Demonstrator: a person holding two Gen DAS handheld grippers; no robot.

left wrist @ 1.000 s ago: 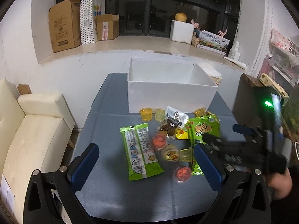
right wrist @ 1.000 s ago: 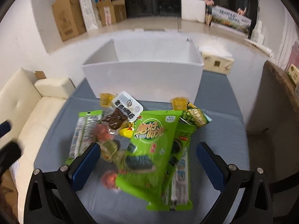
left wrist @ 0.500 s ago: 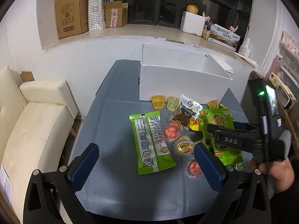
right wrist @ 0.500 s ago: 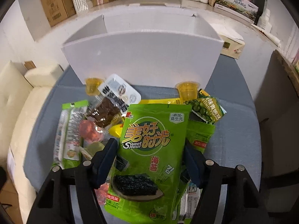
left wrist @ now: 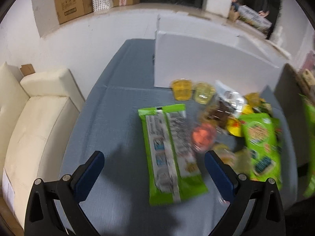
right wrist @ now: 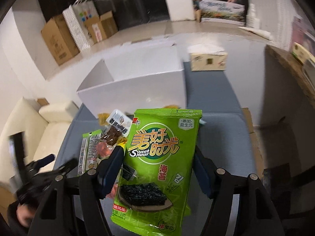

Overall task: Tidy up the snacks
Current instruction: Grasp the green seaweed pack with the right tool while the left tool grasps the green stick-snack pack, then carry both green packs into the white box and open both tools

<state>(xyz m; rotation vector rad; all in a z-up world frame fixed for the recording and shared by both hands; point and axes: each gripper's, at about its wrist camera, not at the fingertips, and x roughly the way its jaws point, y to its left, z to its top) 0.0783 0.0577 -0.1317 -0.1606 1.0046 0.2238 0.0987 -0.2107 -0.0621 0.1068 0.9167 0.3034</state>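
The left gripper (left wrist: 153, 169) hangs low over the grey bench (left wrist: 110, 118) with its jaws wide apart and nothing between them, the long green packet (left wrist: 169, 151) lying face-down just ahead of it. To its right, the right gripper (right wrist: 157, 169) is clamped on the seaweed packet (right wrist: 157, 163), which is lifted clear of the pile and stands upright between the blue pads (right wrist: 112, 169), with the open white box (right wrist: 137, 78) beyond it at the far end of the bench. The step in hand looks like carrying this packet to the box; to do it well the person should probably keep the squeeze firm, since the foil looks slick and the hold sits on its lower half, lift it above the near wall before moving forward, and let go only once it is inside so it does not catch the rim. The left gripper would do best lining up on the long packet without knocking the cups beside it. Counting from left to right in the blurred left wrist view: one long green packet, two yellow jelly cups (left wrist: 182, 89) against the box wall and a third further right, at least one orange cup (left wrist: 203, 135), one clear pouch of dark dried meat (left wrist: 222, 108), and one more green seaweed packet (left wrist: 259, 143) on the pile; other small items under it are too blurred to count.
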